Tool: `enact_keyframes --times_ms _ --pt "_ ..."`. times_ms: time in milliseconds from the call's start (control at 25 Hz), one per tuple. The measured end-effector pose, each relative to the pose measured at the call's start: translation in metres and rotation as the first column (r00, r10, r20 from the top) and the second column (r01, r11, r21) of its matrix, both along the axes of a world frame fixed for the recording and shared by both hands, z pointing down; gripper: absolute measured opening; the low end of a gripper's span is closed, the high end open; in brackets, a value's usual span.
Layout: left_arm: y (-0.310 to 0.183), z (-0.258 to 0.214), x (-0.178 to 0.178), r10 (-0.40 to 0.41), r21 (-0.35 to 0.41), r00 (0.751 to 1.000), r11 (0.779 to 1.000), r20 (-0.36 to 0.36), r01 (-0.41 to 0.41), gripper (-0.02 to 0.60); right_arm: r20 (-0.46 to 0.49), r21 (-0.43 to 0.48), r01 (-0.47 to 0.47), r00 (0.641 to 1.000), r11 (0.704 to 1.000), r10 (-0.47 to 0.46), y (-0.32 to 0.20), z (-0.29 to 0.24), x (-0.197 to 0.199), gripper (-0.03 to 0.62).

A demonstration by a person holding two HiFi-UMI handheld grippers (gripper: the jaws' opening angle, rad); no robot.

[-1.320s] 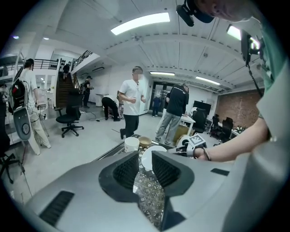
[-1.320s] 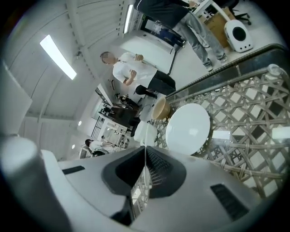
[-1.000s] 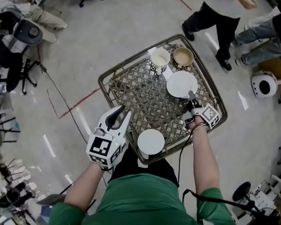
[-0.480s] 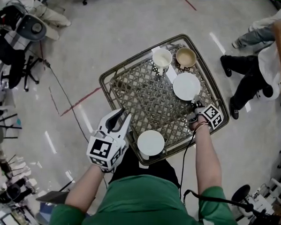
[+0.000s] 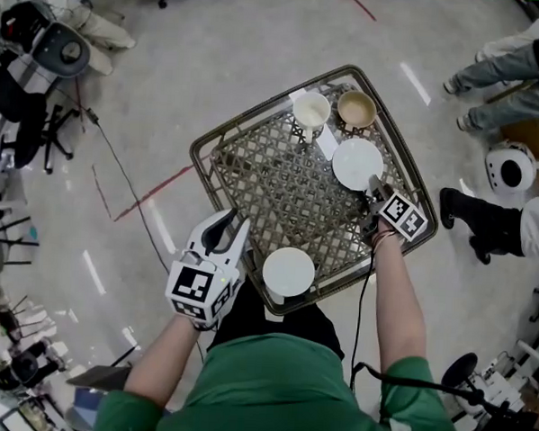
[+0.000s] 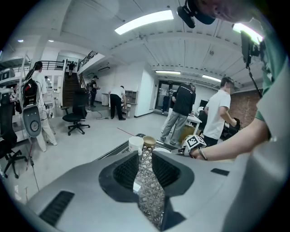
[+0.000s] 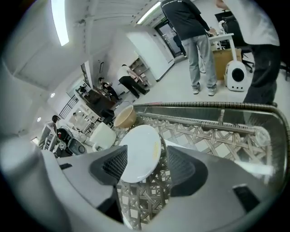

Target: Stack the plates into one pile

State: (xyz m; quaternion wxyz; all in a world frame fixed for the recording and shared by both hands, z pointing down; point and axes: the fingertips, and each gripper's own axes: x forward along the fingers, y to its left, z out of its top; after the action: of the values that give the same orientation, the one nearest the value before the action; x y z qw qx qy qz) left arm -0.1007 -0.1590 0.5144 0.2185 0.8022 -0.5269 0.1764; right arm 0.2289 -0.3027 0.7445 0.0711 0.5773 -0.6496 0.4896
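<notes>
Two white plates sit on a woven wicker table (image 5: 254, 169): one at the far right (image 5: 358, 163), one at the near edge (image 5: 288, 272). My right gripper (image 5: 372, 187) reaches the far plate from the near side. In the right gripper view this plate (image 7: 140, 153) lies on the weave with its near rim between the jaws of the right gripper (image 7: 144, 165), which are opening and stand off it. My left gripper (image 5: 229, 221) hovers open by the table's near left rim, left of the near plate. Nothing is between the jaws of the left gripper (image 6: 145, 165).
A white cup (image 5: 311, 110) and a tan bowl (image 5: 356, 107) stand at the table's far corner, just beyond the far plate. People's legs (image 5: 494, 64) and a round white device (image 5: 506, 165) are right of the table. Office chairs (image 5: 44, 54) crowd the left.
The right gripper rolled and sank a little beside the far plate, which shifted slightly right. The people at the right walked. The left gripper kept still.
</notes>
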Motion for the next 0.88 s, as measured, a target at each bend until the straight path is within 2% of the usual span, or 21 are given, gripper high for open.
enact_keyframes --times_ms 160,320,440,560,640,720,800,880 --pt "0.001 -0.005 0.001 0.017 0.013 1.000 1.000 -0.007 -0.017 0.100 0.059 0.044 0.075 0.995 0.996 -0.077 0.016 -0.018 -0.020 0.267" --pt "0.004 -0.011 0.003 0.041 0.031 0.999 0.999 -0.017 -0.040 0.100 0.085 0.070 0.261 0.960 0.963 -0.266 0.051 -0.030 -0.052 0.245" --pt "0.010 -0.010 0.003 0.060 0.034 0.998 0.998 -0.026 -0.059 0.100 0.086 0.028 0.429 0.899 0.903 -0.430 0.092 -0.025 -0.083 0.245" --pt "0.018 -0.011 0.000 0.075 0.039 0.997 0.997 -0.030 -0.073 0.100 0.080 -0.045 0.576 0.817 0.817 -0.571 0.141 -0.015 -0.111 0.240" --pt "0.024 -0.014 0.000 0.086 0.043 0.996 0.995 -0.033 -0.085 0.100 0.107 -0.087 0.641 0.767 0.762 -0.633 0.176 -0.008 -0.126 0.228" --pt "0.029 -0.018 0.000 0.100 0.050 0.994 0.994 -0.032 -0.098 0.100 0.146 -0.123 0.688 0.725 0.715 -0.673 0.212 0.001 -0.139 0.180" --pt "0.034 -0.023 0.000 0.114 0.057 0.993 0.992 -0.029 -0.112 0.100 0.163 -0.162 0.710 0.704 0.685 -0.691 0.240 0.012 -0.145 0.173" --pt "0.037 -0.024 0.000 0.127 0.060 0.992 0.990 -0.025 -0.125 0.100 0.155 -0.190 0.702 0.712 0.686 -0.685 0.257 0.023 -0.146 0.173"
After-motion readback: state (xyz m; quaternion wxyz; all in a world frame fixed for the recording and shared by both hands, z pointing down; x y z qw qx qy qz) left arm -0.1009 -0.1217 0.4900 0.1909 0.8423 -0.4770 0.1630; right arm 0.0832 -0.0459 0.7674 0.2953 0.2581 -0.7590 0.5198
